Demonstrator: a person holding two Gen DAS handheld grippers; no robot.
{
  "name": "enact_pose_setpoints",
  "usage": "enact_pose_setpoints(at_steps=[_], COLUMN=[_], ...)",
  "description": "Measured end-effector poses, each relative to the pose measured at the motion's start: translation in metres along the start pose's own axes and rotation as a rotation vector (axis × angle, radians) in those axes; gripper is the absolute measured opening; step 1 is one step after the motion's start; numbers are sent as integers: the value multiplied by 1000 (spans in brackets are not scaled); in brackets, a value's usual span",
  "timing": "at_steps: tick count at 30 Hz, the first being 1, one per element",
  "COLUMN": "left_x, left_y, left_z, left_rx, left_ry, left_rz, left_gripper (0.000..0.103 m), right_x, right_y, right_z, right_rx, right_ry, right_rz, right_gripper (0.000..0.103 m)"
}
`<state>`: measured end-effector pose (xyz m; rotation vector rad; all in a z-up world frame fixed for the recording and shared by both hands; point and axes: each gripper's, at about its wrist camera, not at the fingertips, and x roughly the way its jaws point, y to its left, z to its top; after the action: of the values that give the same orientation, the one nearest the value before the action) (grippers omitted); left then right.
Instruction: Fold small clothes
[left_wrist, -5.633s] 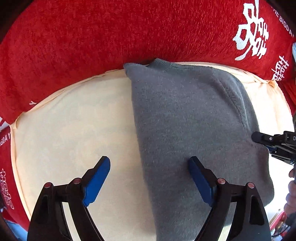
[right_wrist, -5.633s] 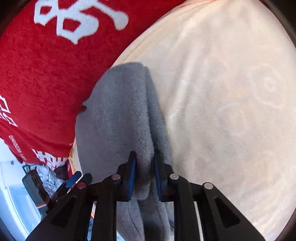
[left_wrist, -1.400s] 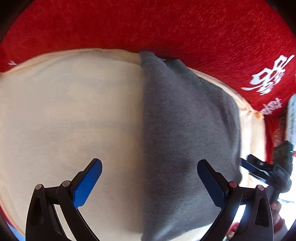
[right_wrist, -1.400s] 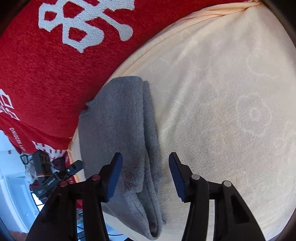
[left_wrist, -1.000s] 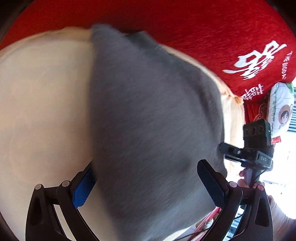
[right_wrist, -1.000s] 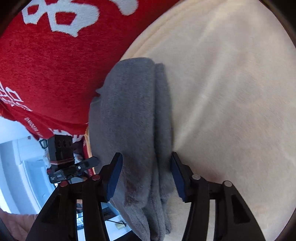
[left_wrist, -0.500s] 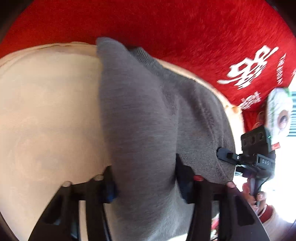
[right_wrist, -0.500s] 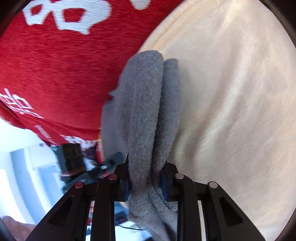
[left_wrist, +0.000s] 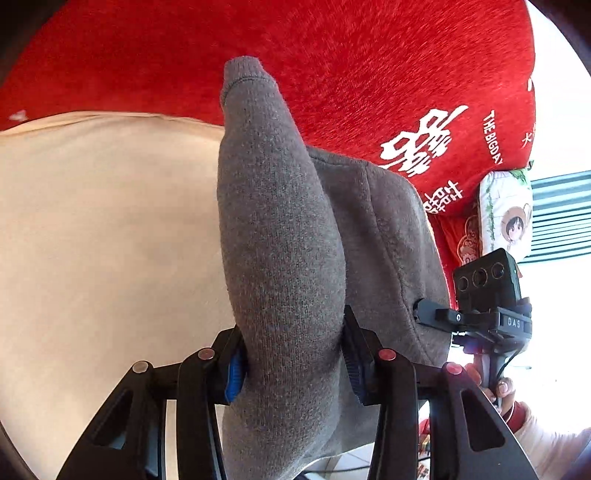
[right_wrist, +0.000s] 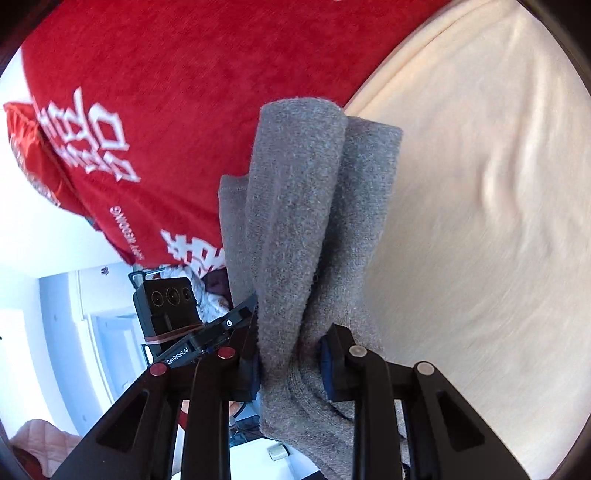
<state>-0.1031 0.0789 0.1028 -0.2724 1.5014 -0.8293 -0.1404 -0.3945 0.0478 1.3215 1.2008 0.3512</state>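
Observation:
A grey knit sweater (left_wrist: 284, 236) is bunched and lifted off the cream cushion (left_wrist: 103, 221). My left gripper (left_wrist: 291, 365) is shut on a thick fold of the sweater at its near edge. My right gripper (right_wrist: 291, 362) is shut on another bunched part of the same sweater (right_wrist: 299, 221). The right gripper also shows in the left wrist view (left_wrist: 439, 315) at the sweater's right edge. The left gripper shows in the right wrist view (right_wrist: 236, 325) just left of the cloth. The sweater's far end stands up against the red cover.
A red plush cover (left_wrist: 332, 62) with white characters rises behind the cushion and also shows in the right wrist view (right_wrist: 155, 92). A printed pillow (left_wrist: 506, 214) lies at the far right. The cushion (right_wrist: 480, 221) spreads to the right.
Both grippers were open over the flat folded sweater. They have since closed on it and lifted it, so the cloth now hangs bunched between the fingers.

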Motion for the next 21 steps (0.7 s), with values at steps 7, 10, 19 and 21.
enact_pose_setpoints(at_steps=[7, 10, 19, 21], left_x=[-31, -28, -47, -52], left_y=[41, 60, 86, 81], left_z=[-46, -60, -87, -84], left_rx=[-45, -68, -88, -79], left_ry=[0, 10, 4, -15], left_rz=[63, 173, 465, 467], left_gripper=[46, 46, 47, 47], right_x=[47, 65, 49, 48], right_y=[15, 3, 13, 36], right_z=[-40, -43, -43, -50], right_rx=[-28, -23, -60, -128], right_ry=[67, 83, -15, -45], right_rz=[-34, -126, -588, -606], right_gripper=[27, 27, 28, 17])
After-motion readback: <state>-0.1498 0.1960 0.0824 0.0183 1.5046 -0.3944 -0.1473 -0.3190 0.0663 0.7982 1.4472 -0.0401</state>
